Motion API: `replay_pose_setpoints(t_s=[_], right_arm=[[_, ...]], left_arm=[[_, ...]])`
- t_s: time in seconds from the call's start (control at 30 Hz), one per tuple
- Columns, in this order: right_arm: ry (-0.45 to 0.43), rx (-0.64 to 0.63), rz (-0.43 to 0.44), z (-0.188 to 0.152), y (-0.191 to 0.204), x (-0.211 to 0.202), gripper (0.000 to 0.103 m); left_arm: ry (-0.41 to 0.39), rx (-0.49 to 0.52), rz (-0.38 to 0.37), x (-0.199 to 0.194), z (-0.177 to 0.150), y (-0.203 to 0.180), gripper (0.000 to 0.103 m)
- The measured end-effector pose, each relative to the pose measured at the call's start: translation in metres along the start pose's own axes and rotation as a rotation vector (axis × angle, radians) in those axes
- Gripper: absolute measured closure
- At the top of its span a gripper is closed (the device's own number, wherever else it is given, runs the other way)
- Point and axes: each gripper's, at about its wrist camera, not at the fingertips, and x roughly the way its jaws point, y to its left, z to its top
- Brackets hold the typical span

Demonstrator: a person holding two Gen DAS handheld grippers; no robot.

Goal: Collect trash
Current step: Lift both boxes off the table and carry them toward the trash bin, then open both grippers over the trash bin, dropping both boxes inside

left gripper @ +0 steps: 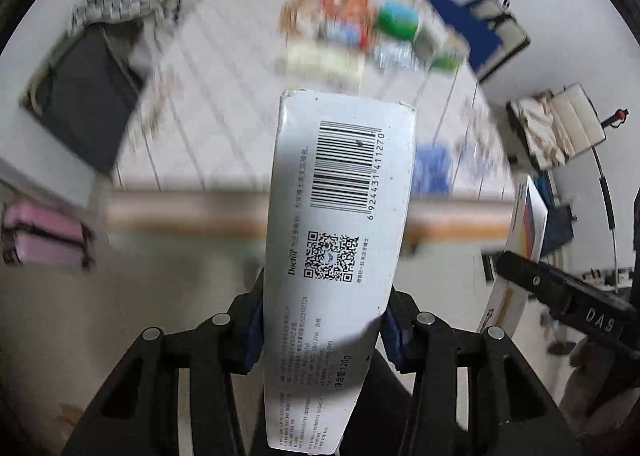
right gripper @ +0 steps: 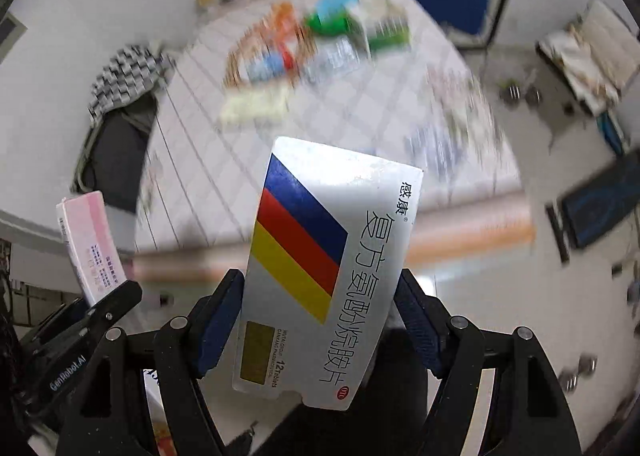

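Note:
My left gripper (left gripper: 320, 320) is shut on a long white toothpaste box (left gripper: 340, 216) with a barcode and QR code; it points toward the table. My right gripper (right gripper: 320, 308) is shut on a silver medicine box (right gripper: 332, 256) with blue, red and yellow stripes. Both are held in the air in front of the table edge. The medicine box edge (left gripper: 524, 240) and right gripper body show at the right of the left view. The pink side of the toothpaste box (right gripper: 90, 244) shows at the left of the right view.
A white tiled-pattern table (left gripper: 224, 136) with a wooden front edge carries a blurred pile of colourful packaging (left gripper: 360, 28), a woven basket (right gripper: 244, 56) and blue wrappers (left gripper: 432, 168). A dark chair (left gripper: 80, 104) stands left. Boxes and bags lie on the floor at right.

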Motion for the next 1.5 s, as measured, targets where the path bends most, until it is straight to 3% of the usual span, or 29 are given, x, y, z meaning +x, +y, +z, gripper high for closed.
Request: replay_pose_setpoints(t_s=[0.2, 0.37, 0.53, 0.7, 0.73, 0.8, 0.87, 0.93, 1.0, 1.03, 1.1, 1.23, 1.4, 1.5], right_arm=[[0.198, 0.067, -0.014, -0.09, -0.038, 0.078, 0.026], [0.32, 0.118, -0.017, -0.14, -0.075, 0.173, 0.026], [0.408, 0.181, 0.004, -0.169, -0.111, 0.282, 0.026], [0.449, 0.236, 0.057, -0.181, -0.136, 0.38, 0.026], [0.454, 0.241, 0.067, -0.181, -0.139, 0.395, 0.026], [0.458, 0.255, 0.088, -0.18, -0.142, 0.429, 0.026], [0.458, 0.255, 0.102, -0.178, -0.141, 0.454, 0.025], [0.46, 0.255, 0.141, -0.178, -0.143, 0.481, 0.025], [0.47, 0.257, 0.165, -0.179, -0.145, 0.5, 0.017], [0.467, 0.257, 0.168, -0.181, -0.146, 0.504, 0.005], [0.453, 0.254, 0.169, -0.185, -0.15, 0.508, 0.002], [0.415, 0.193, 0.084, -0.188, -0.147, 0.499, 0.002], [0.363, 0.056, -0.092, -0.188, -0.124, 0.457, 0.002], [0.331, -0.007, -0.163, -0.185, -0.103, 0.426, 0.002]], left_arm=[[0.206, -0.144, -0.09, 0.103, -0.056, 0.035, 0.059], [0.337, -0.327, -0.151, 0.226, -0.083, 0.075, 0.059], [0.406, -0.429, -0.196, 0.344, -0.094, 0.106, 0.059], [0.422, -0.425, -0.214, 0.441, -0.082, 0.131, 0.056], [0.432, -0.421, -0.216, 0.454, -0.079, 0.133, 0.053], [0.438, -0.413, -0.241, 0.475, -0.073, 0.14, 0.021], [0.433, -0.394, -0.242, 0.477, -0.075, 0.149, 0.009], [0.424, -0.366, -0.202, 0.477, -0.076, 0.152, 0.009], [0.405, -0.332, -0.145, 0.469, -0.082, 0.151, 0.009], [0.393, -0.314, -0.109, 0.465, -0.084, 0.15, 0.009], [0.365, -0.256, -0.011, 0.45, -0.091, 0.15, 0.009], [0.315, -0.183, 0.127, 0.413, -0.105, 0.142, 0.009], [0.286, -0.118, 0.211, 0.363, -0.117, 0.119, 0.009], [0.272, -0.092, 0.224, 0.331, -0.121, 0.105, 0.009]])
